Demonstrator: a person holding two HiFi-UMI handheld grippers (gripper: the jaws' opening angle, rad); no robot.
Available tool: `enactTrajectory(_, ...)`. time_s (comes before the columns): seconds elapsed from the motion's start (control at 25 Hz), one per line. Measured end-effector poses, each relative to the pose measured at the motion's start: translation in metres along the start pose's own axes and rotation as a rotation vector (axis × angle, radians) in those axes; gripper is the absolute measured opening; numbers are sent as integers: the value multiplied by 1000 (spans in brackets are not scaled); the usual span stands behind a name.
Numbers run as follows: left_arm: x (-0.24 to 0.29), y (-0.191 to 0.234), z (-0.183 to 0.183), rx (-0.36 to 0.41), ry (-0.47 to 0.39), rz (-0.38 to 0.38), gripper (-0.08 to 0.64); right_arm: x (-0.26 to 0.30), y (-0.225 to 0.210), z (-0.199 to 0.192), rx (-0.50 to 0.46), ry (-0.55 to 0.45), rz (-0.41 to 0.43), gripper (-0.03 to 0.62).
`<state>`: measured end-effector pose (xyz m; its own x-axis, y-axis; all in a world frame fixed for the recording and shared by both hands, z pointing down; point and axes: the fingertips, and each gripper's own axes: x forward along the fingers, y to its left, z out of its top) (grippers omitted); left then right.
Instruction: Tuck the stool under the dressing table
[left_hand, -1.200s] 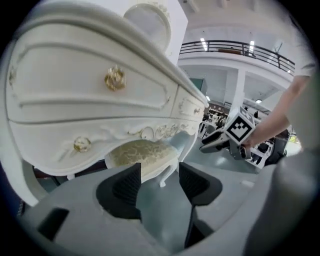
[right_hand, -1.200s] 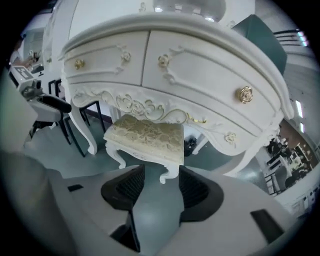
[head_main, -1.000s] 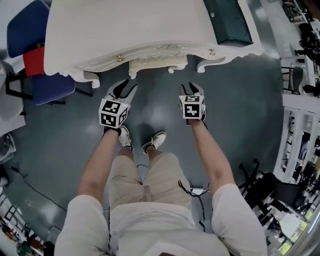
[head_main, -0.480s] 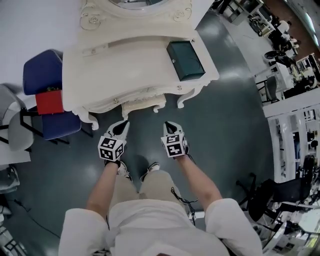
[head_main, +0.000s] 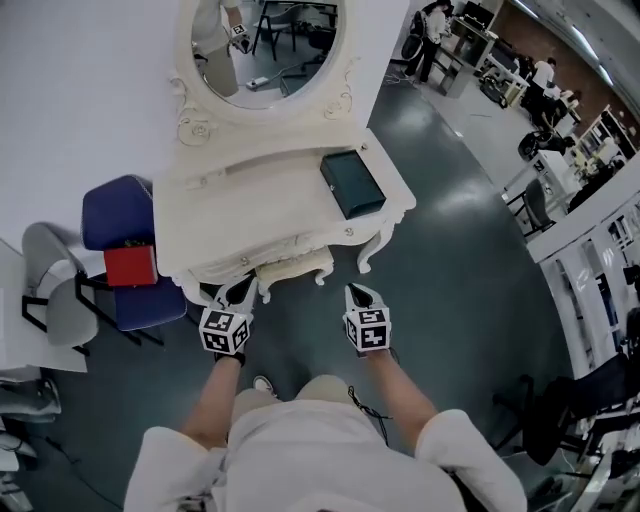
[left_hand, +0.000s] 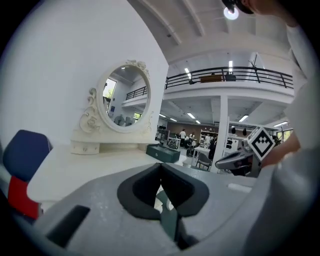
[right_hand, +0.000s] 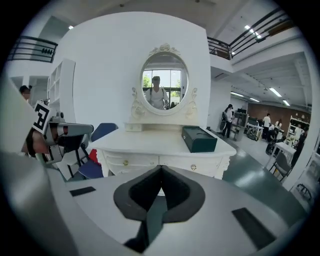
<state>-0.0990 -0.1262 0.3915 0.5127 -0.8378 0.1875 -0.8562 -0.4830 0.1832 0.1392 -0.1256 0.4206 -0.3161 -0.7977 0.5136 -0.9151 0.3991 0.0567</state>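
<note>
- Head view: the stool (head_main: 293, 271) sits under the front edge of the dressing table (head_main: 230, 240), and only a strip of its pale seat shows beyond the drawers. It lies just ahead of the two grippers and between them. Its long axis runs across the view, level with the table front.
- The left hand-held gripper (head_main: 240, 293) points at the seat's left end and the right hand-held gripper (head_main: 358, 294) at its right end. Neither hand looks clearly nearer. Both sit over the dark floor (head_main: 450, 300), and this view does not show whether they touch the seat.
- A green box (head_main: 352, 184) lies on the counter (head_main: 270, 200) below the oval mirror (head_main: 265, 45). A blue chair (head_main: 120, 215) stands beside the table's left end.
- Left gripper view: the dark pads are clenched tip to tip with nothing between them. The gripper looks across the counter toward the mirror and the box. The stool is out of sight, below the gripper's own body.
- Right gripper view: the jaws are likewise pressed together and empty, and aimed at the drawer front. The stool is hidden here too.
- Judged from how it lies, the stool looks already tucked in. Any further push would go straight ahead, square to the seat's long side.
</note>
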Motion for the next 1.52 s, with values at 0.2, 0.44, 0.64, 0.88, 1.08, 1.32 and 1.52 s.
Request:
enactTrajectory(0.2,-17,-6,53,65,-80,18,15,-39,-23,29,79,-102,-18,-1)
enactTrajectory(0.44,-44,-6,102,84,-178,50,15,-79,-50,68,166,-242,-6,-2)
enactTrajectory(0.64,-69,-1,139,141,-260,100,15,-105,-69,102,196,-347,-8,-2)
enactTrajectory(0.88,-98,-11,169,255,-288,131,15,-132,-83,134,182,-440,-26,0)
enactTrajectory(1.08,-127,-8,181,259,-324,185,15,-149,-82,142,138,-466,-33,0)
enactTrajectory(1.32,-158,-9,179,240,-334,225,15,-162,-76,150,102,-491,-33,-1)
enactTrajectory(1.52,-171,-2,177,212,-336,262,15,-161,-73,163,71,-494,-29,-1)
